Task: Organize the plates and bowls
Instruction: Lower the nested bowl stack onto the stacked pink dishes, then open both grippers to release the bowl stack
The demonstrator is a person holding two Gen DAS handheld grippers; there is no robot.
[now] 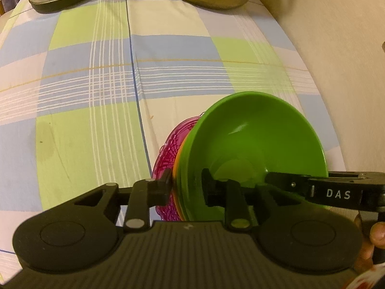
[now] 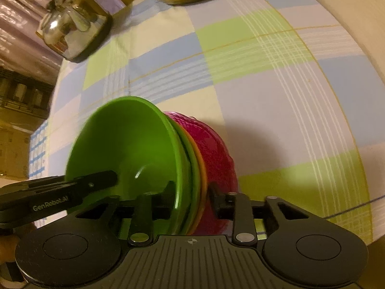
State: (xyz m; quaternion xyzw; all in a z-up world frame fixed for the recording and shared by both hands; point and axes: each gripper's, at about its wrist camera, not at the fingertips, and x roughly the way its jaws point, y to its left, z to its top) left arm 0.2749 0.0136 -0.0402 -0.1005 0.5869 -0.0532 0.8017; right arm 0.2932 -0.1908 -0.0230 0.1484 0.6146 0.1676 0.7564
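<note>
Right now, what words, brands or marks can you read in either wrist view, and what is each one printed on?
"DAS": white letters on the right gripper, seen from the left wrist view.
"GenRobot.AI": white lettering on the left gripper, seen from the right wrist view; slightly blurred.
A small mark on each camera's own gripper body is not readable as text.
No text shows on the green bowl, the kettle or the tablecloth.

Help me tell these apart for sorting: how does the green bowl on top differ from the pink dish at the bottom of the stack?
The green bowl is opaque, smooth and plain; the pink dish is translucent with a raised pattern. The green bowl sits innermost with its hollow exposed, while the pink dish is outermost, showing only its rim in the left view and its underside in the right. Both are round and nested in one tilted stack.
</note>
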